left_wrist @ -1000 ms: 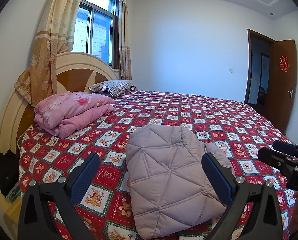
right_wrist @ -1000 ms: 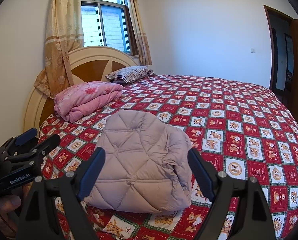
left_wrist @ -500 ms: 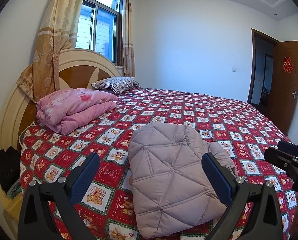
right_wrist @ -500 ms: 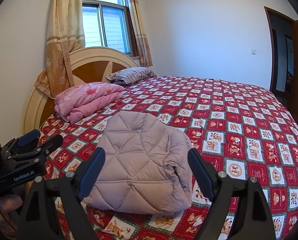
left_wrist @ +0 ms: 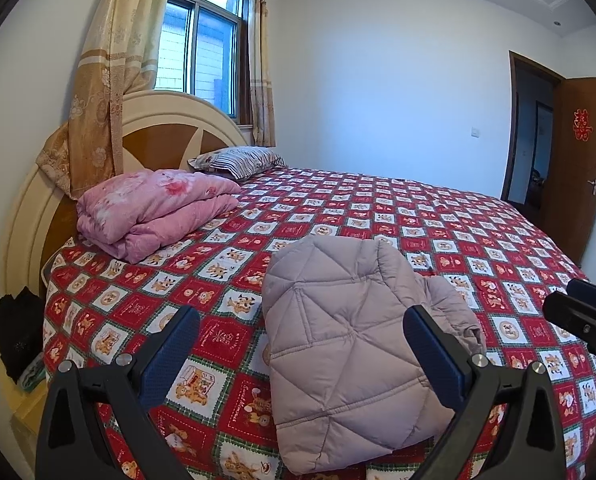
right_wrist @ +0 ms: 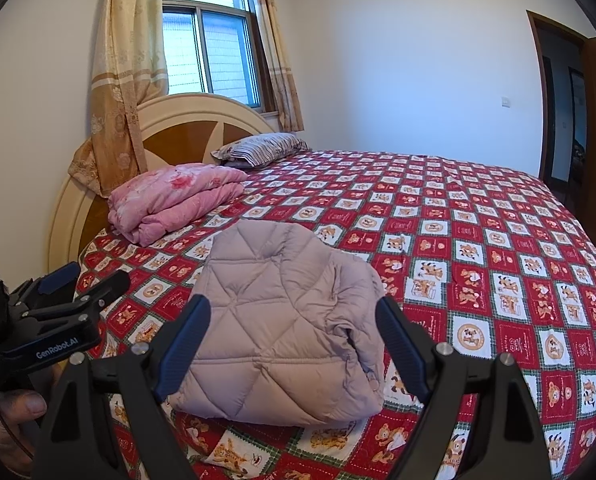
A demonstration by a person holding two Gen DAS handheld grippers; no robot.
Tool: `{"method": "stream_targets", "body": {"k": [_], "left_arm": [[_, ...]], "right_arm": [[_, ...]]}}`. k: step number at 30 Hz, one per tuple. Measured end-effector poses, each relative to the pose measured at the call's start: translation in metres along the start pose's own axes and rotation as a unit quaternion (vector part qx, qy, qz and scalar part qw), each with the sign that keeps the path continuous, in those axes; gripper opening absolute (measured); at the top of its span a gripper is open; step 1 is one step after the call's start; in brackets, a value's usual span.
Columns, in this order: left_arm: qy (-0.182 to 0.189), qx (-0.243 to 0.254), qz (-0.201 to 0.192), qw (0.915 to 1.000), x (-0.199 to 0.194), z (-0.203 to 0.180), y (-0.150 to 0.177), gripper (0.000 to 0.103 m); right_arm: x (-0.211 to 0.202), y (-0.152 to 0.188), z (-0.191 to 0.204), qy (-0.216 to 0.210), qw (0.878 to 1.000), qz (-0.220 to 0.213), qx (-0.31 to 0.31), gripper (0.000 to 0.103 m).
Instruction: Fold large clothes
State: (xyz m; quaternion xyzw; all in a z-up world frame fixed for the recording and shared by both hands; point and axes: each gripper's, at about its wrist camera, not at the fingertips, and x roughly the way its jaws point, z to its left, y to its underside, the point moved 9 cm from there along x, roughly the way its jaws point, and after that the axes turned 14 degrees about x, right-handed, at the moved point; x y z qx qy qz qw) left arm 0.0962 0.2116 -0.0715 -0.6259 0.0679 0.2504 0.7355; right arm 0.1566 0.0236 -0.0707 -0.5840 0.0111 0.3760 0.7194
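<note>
Quilted mauve jacket (left_wrist: 361, 336) lying as a compact folded bundle on the checked bedspread (left_wrist: 437, 216), near the bed's front edge and well apart from the pink duvet (left_wrist: 154, 208) and striped pillow (left_wrist: 238, 158), both of which are sitting beyond the jacket toward the headboard (left_wrist: 166, 128). The left gripper (left_wrist: 301, 344) is hovering short of the jacket, jaws spread wide, grasping nothing; the right gripper (right_wrist: 294, 344) is doing likewise, jaws released and empty, with the jacket framed between its fingers but not touching them. In the right wrist view the left gripper is showing to the left of the jacket, beside the bed's edge.

Judged from how the cloth lies, the folding itself is looking largely complete: the bundle is squared, its layers are stacking, and only a loose puckered edge is bulging on the jacket's right side. The step in hand is probably a check or a final tidy. A next move would be calling for one gripper to approach that bulging edge, close on it lightly and tuck or flatten it, taking care not to drag the whole bundle across the bedspread.
</note>
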Motion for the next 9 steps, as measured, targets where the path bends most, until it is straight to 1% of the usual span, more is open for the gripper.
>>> {"method": "stream_targets", "body": {"k": [9], "left_arm": [[0.008,0.015,-0.011,0.9998,-0.0024,-0.0077,-0.0024,0.102]], "right_arm": [[0.0002,0.0006,-0.0004,0.0,1.0,0.0,0.001,0.087]]}}
